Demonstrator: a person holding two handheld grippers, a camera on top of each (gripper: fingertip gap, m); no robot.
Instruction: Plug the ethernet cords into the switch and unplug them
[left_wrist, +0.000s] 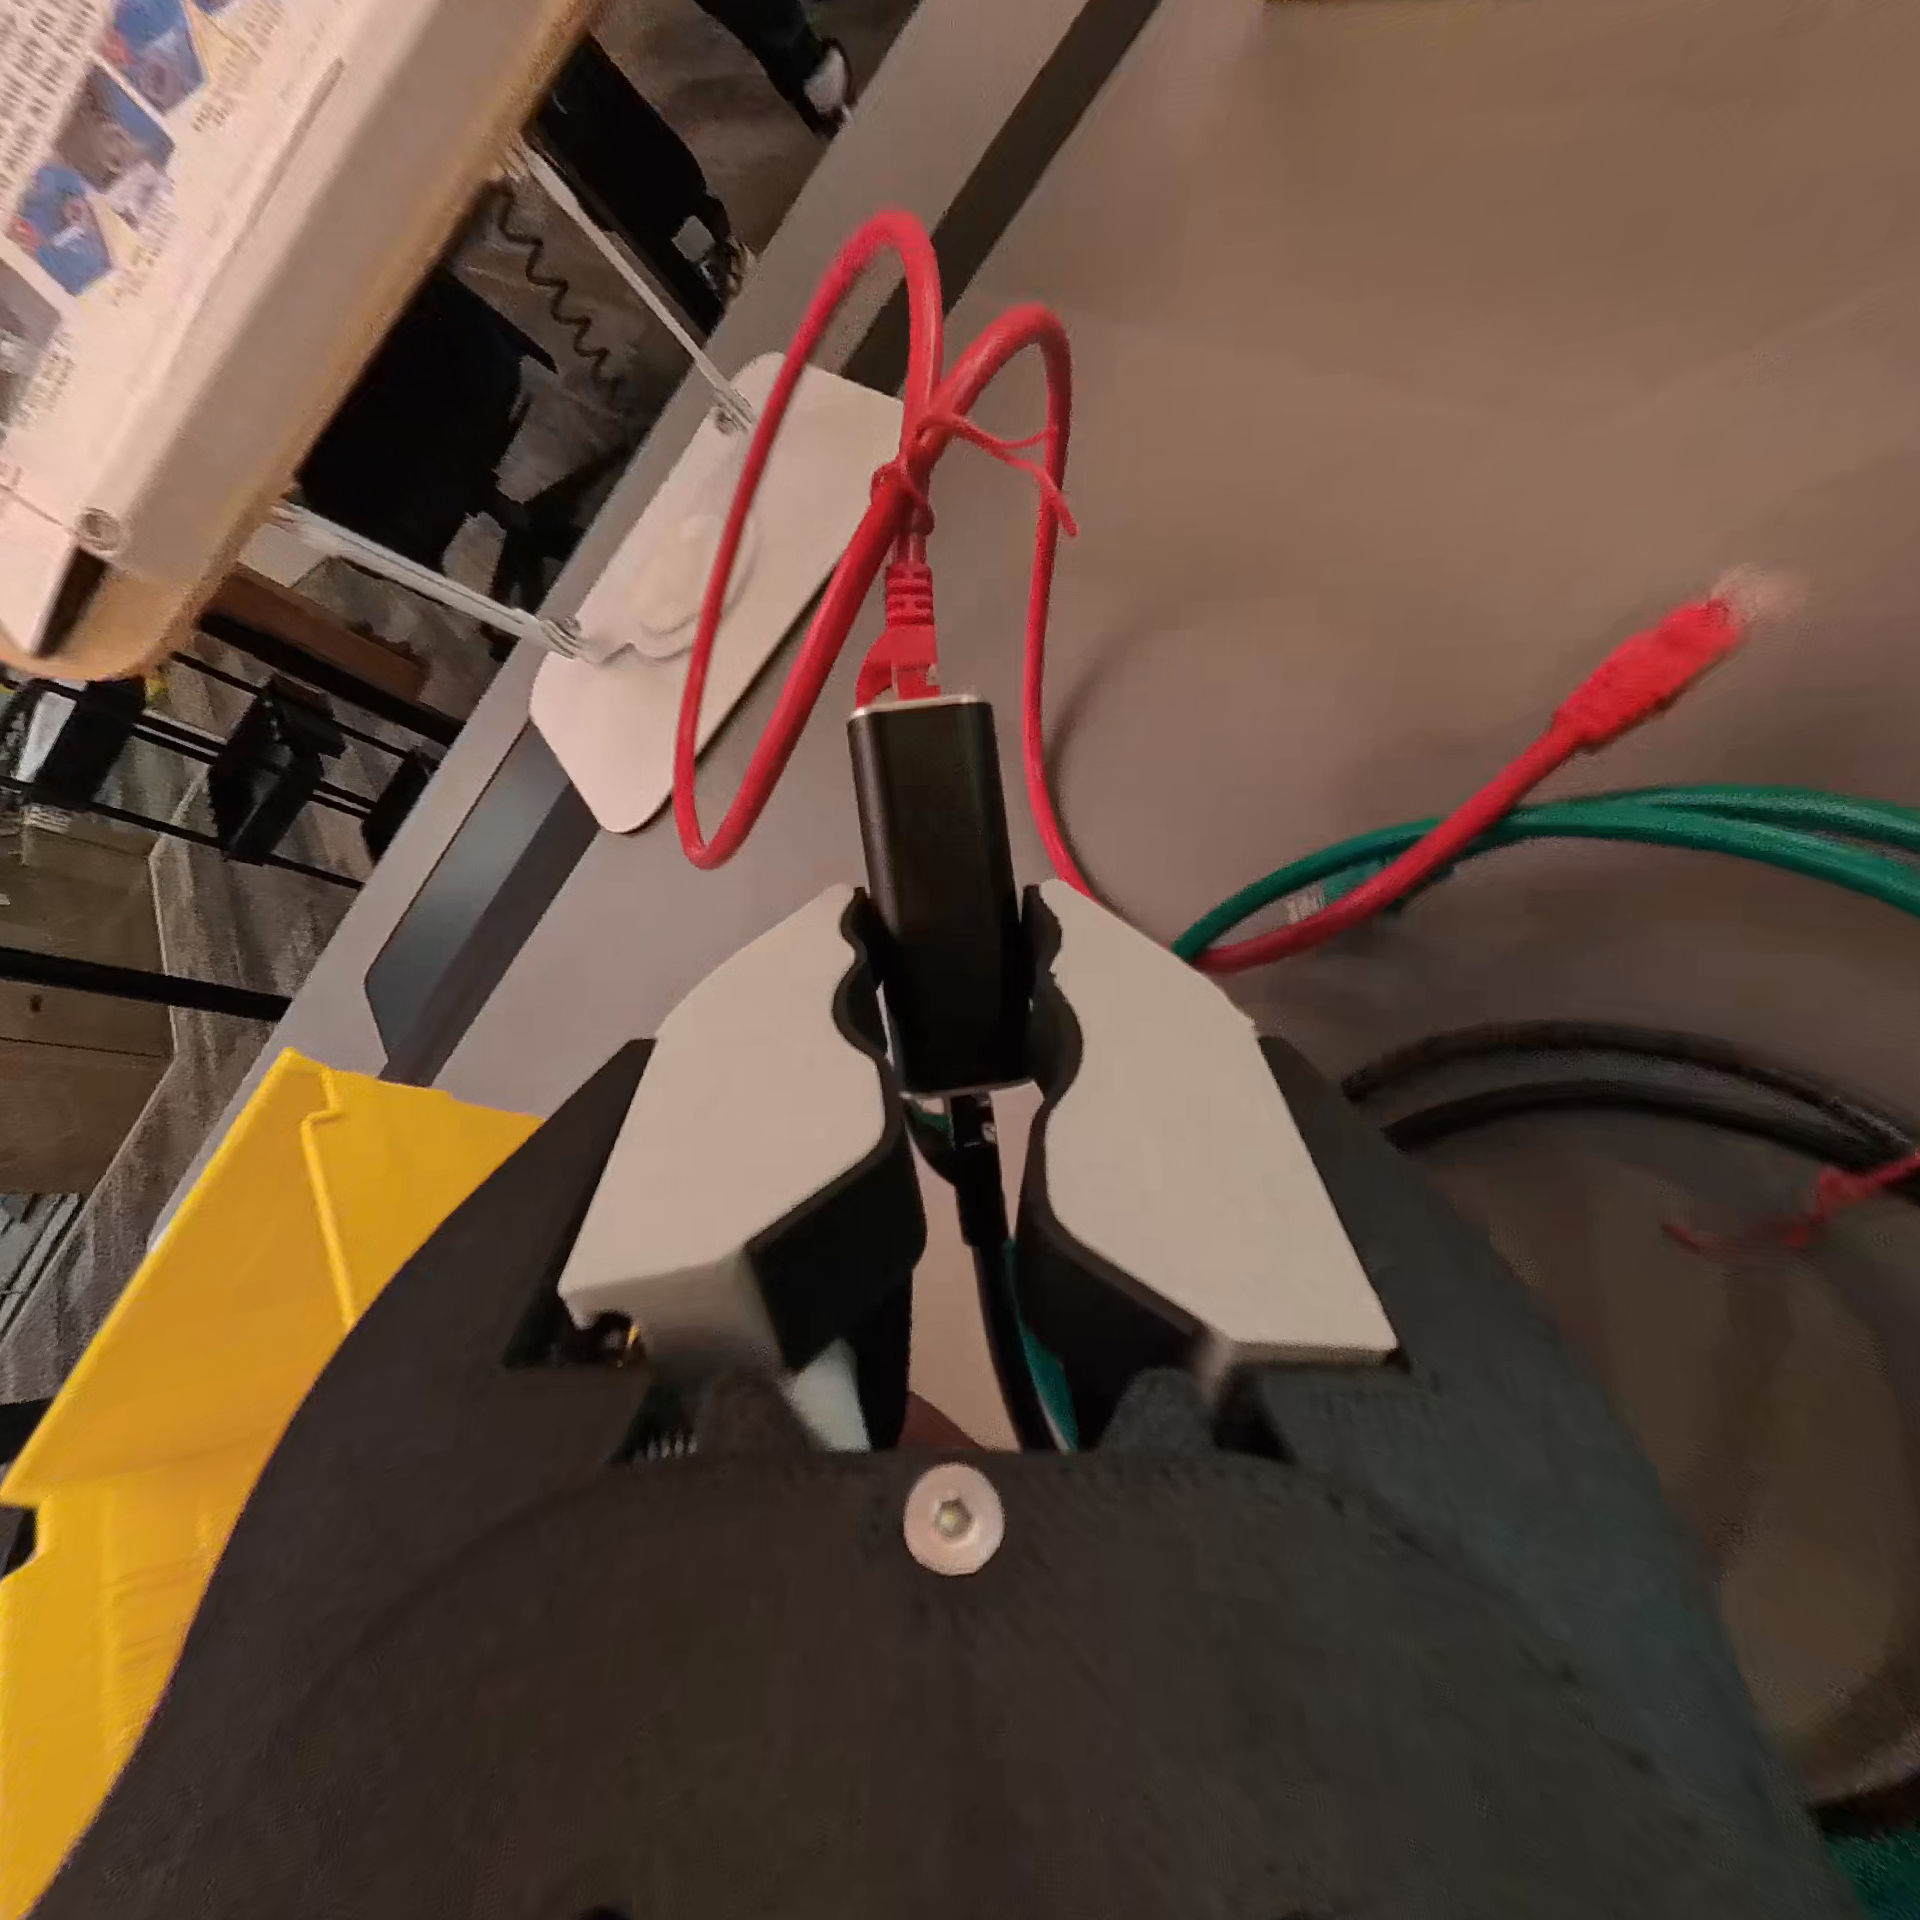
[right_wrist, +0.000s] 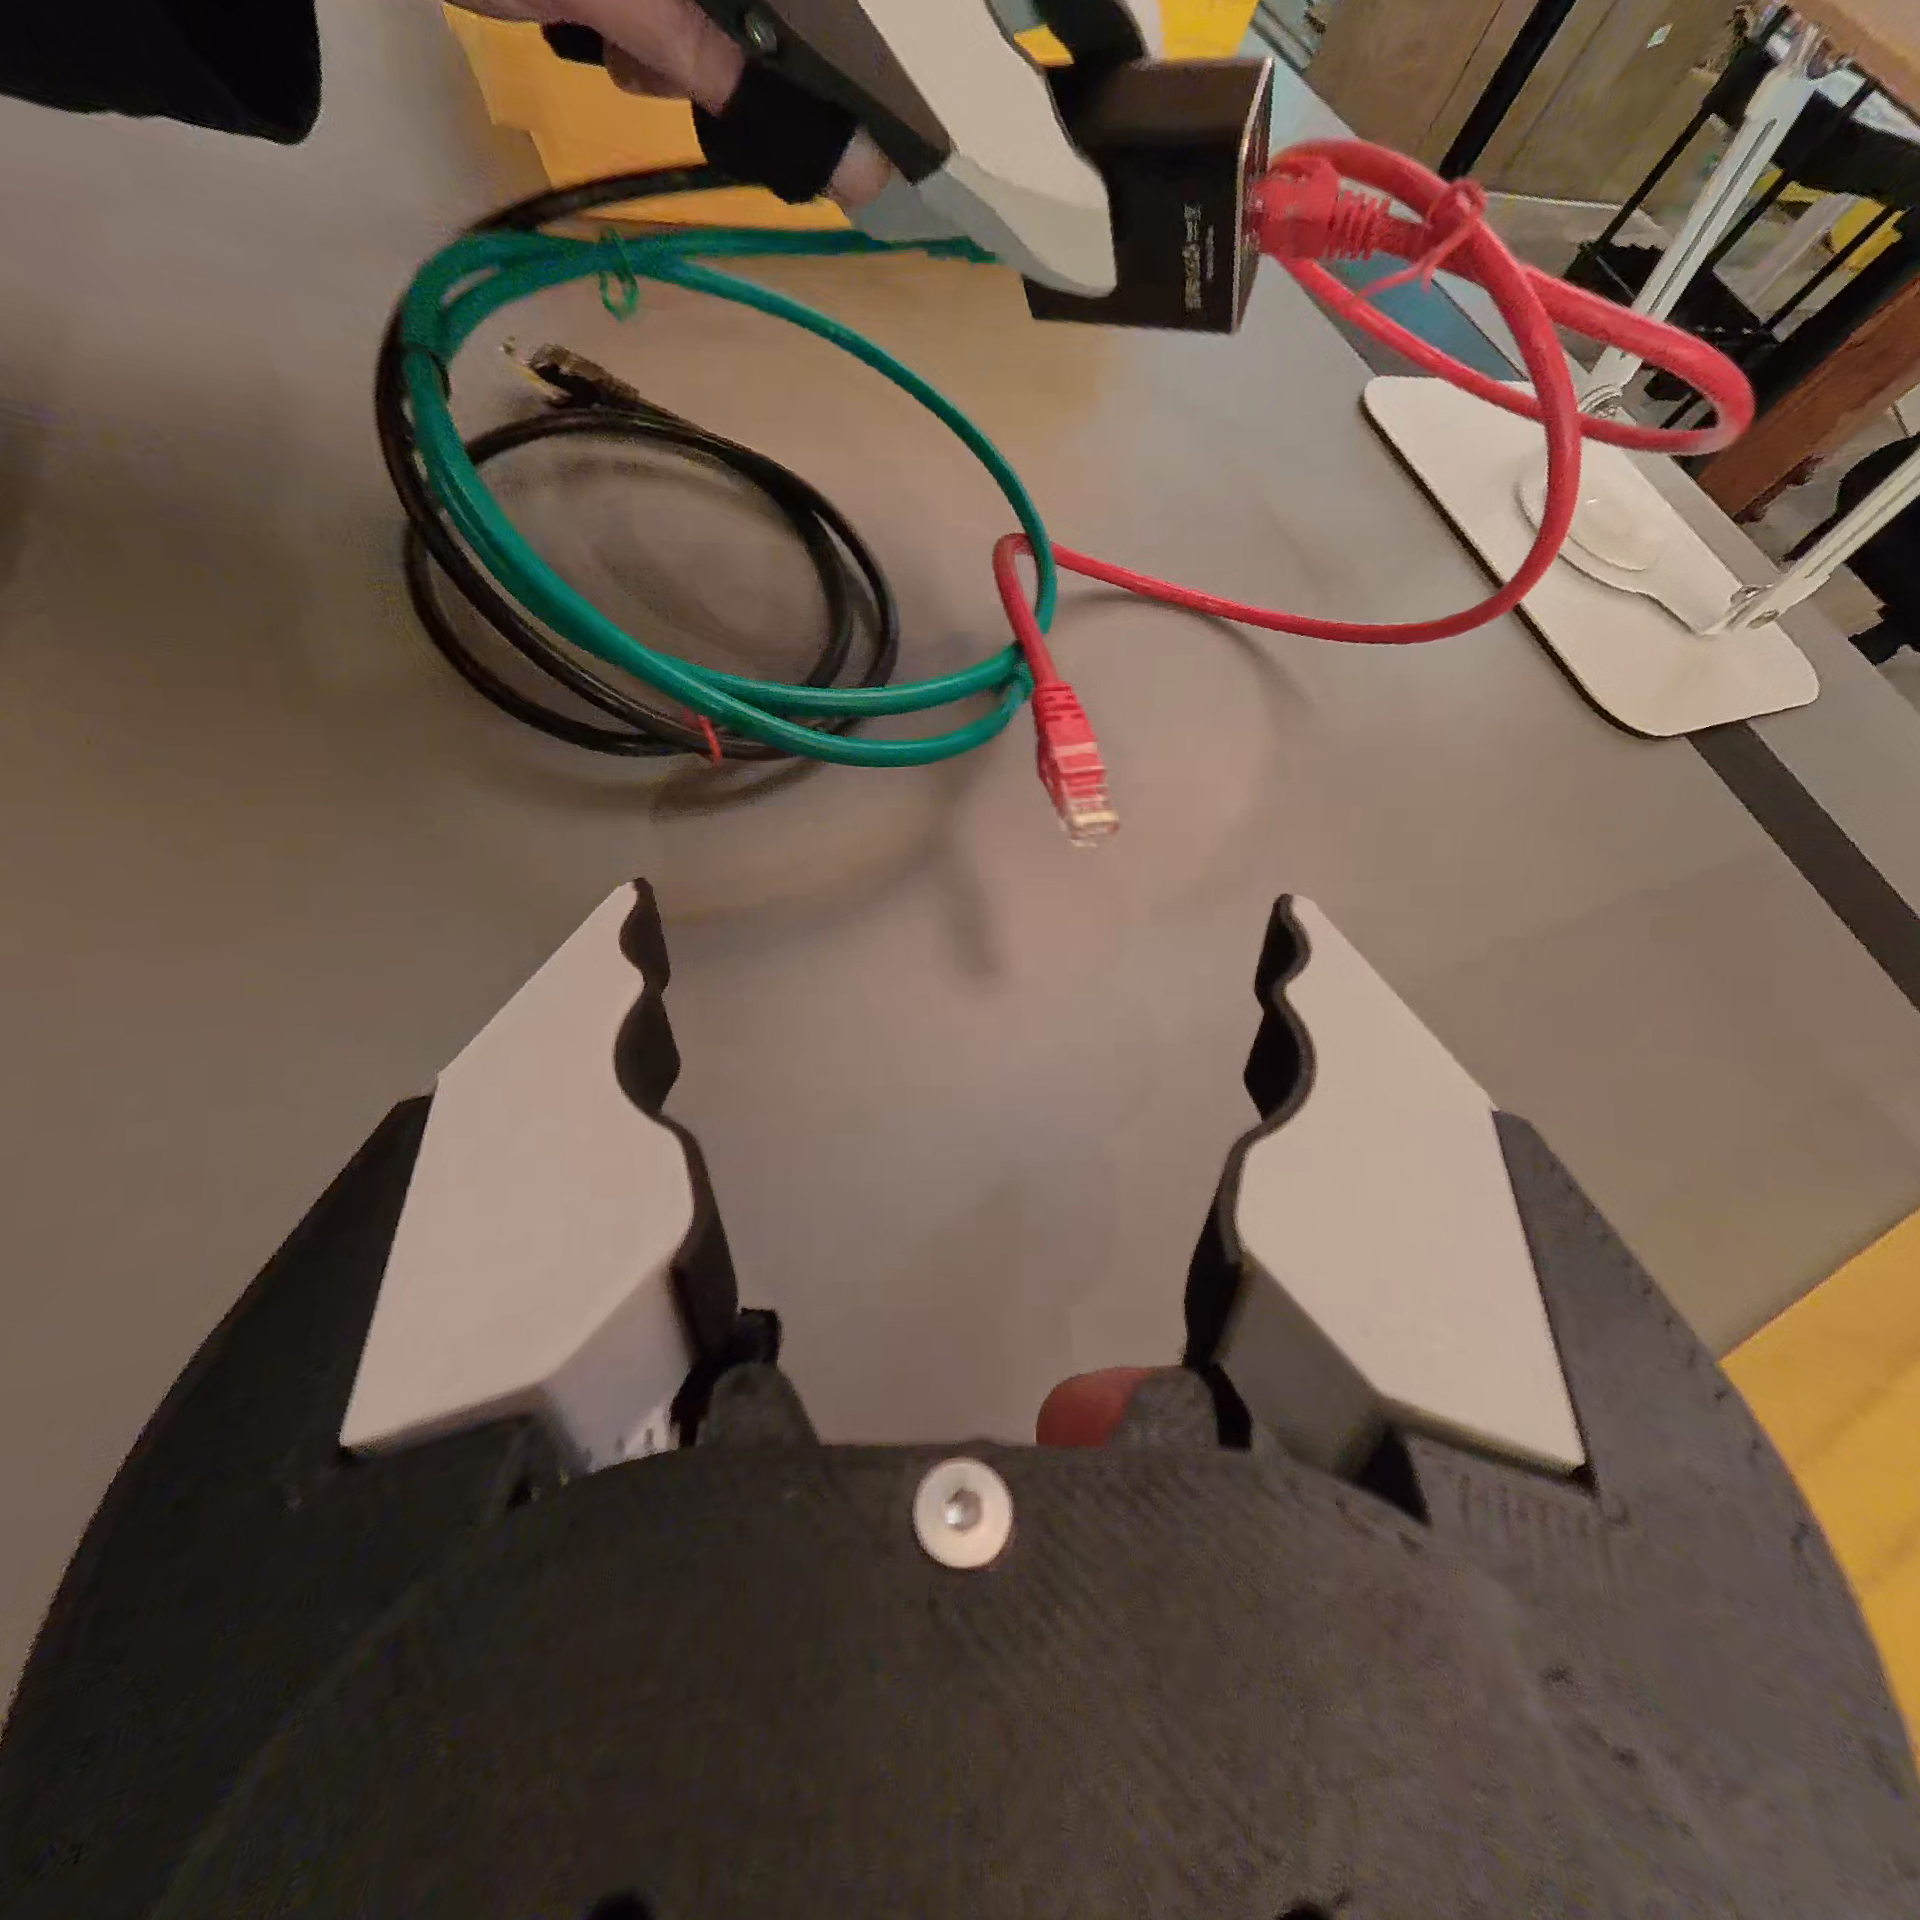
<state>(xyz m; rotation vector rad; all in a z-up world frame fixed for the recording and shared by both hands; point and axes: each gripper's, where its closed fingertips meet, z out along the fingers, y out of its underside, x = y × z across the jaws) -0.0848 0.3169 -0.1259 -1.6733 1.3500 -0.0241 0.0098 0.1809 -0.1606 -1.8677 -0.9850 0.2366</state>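
The flat grey tabletop ends along a dark edge strip on its far right side, where a thin white rounded-corner stand base sits close to the rim; a yellow plastic bin stands beside the left gripper, and the stretch of table straight ahead of the right gripper is bare, with room between it and the cords. The left gripper is clenched on the small black box-shaped switch, its grey fingers pressing both long sides and holding it lifted off the table. One end of the thin red ethernet cord is seated in the switch's far face; the cord loops out over the stand base, is tied with a red twist tie, and runs back across the table to its free red plug, which lies hooked through the coiled green ethernet cord. A coiled black cord lies under and beside the green one. The right gripper is spread wide, holding and touching nothing, its tips near the free red plug but apart from it
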